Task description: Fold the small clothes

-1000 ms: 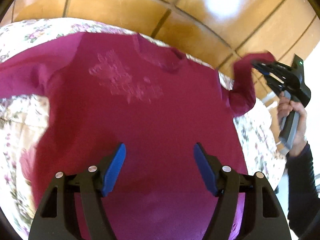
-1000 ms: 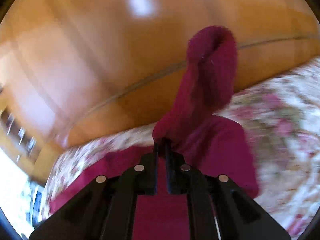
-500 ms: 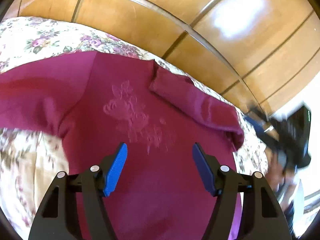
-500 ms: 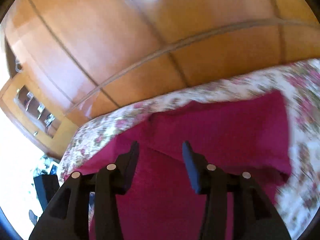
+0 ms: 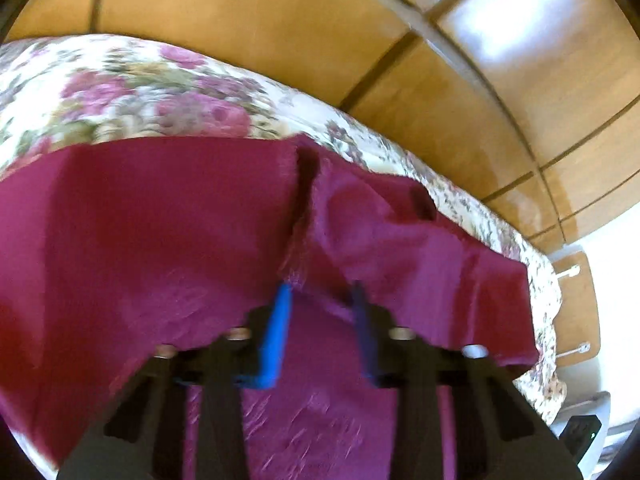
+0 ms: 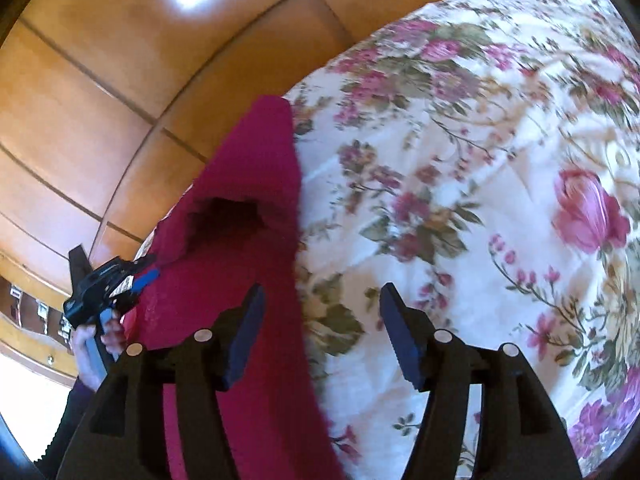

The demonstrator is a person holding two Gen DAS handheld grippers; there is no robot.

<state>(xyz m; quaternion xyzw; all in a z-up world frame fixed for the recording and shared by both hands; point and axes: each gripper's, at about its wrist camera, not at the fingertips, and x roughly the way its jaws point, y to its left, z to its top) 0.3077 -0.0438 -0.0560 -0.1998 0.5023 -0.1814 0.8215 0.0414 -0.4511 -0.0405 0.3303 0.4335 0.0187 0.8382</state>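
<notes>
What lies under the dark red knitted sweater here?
The floral quilted bedspread shows around the dark red knitted sweater on several sides, so it lies underneath. Anything else beneath the fabric is covered.

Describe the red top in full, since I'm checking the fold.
The red top is a dark red, soft knit with a faint raised pattern. It lies on the flowered bedspread, both sleeves folded in across its body. The left hand-held gripper hangs open low over it, the right hand-held gripper open above its edge.

wall: glossy wood panels [image 5: 304,40] | bed: floral quilt [image 6: 480,184] | light: bright glare on panels
</notes>
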